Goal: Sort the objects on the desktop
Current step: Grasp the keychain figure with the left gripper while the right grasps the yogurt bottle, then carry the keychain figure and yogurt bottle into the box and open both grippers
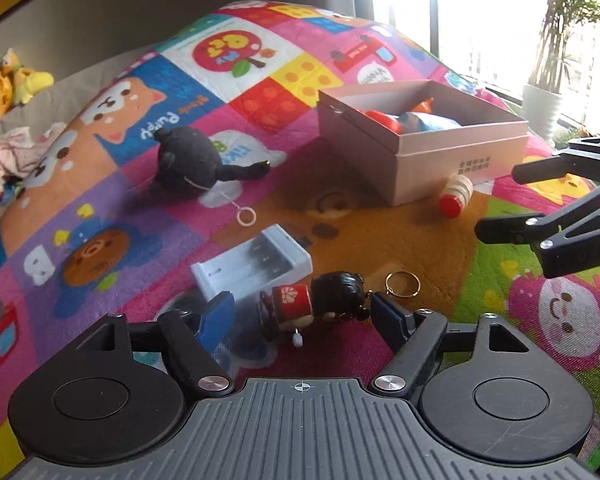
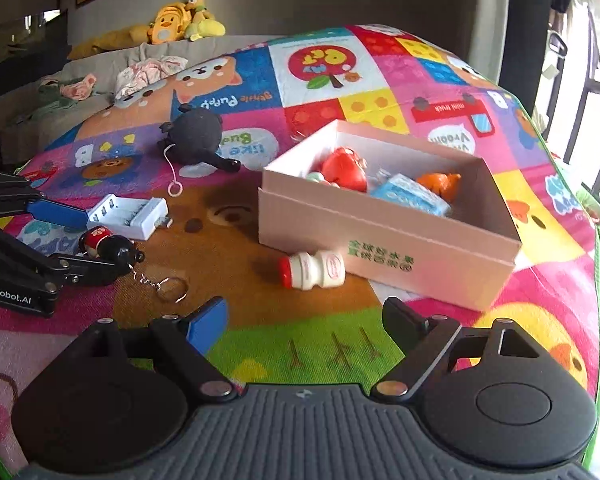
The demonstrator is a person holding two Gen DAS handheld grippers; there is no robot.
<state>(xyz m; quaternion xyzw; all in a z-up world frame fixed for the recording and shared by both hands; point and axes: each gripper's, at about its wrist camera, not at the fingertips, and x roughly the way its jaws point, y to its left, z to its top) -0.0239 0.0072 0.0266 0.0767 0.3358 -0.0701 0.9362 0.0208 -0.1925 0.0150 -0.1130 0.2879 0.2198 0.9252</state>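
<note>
One doll keychain [image 1: 312, 304] between my left tongs [image 1: 304, 312], spread wide, not gripping; right tongs [image 2: 304, 320] wide, empty; one yogurt bottle [image 2: 314, 270].

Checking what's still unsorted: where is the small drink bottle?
In the right wrist view the bottle lies on its side on the mat, just outside the pink box.

Right tongs [image 2: 304, 320] spread, empty, over mat [image 2: 260, 352]; yogurt bottle [image 2: 314, 270] beside pink box [image 2: 380, 248].
</note>
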